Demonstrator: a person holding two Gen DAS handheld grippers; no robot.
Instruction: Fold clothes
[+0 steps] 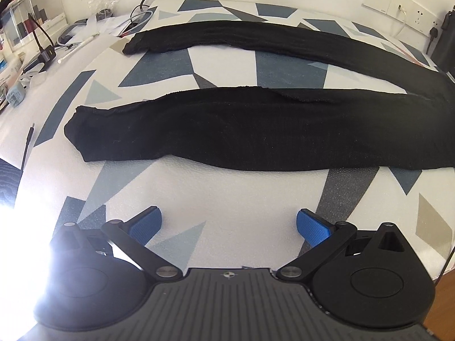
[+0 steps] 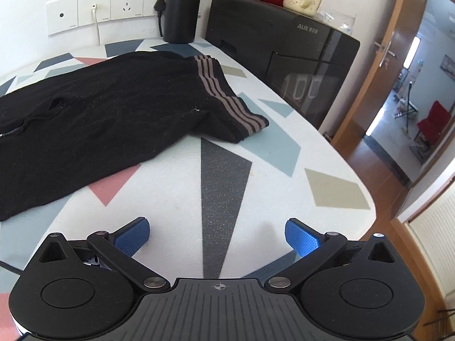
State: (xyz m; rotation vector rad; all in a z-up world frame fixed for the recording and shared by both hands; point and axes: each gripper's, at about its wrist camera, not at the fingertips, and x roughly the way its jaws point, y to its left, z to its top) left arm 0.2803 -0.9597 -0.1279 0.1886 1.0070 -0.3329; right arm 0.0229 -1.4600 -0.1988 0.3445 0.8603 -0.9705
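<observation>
I read "AUX" on the black appliance [image 2: 284, 42]; both hand-held grippers, left [image 1: 229, 226] and right [image 2: 217, 234], stand apart before the black trousers [image 1: 256, 130].

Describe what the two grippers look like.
The left gripper and right gripper look alike: a dark grey ribbed body with a small crosshair mark, black linkage arms on silver pivot pins, round black side housings, and blue textured pads. No hands or sleeves show.

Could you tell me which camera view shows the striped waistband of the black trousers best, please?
The right wrist view: the waistband lies in plain sight with its grey stripes. The left wrist view shows only the two trouser legs; the waistband is cut off at its right edge.
</observation>
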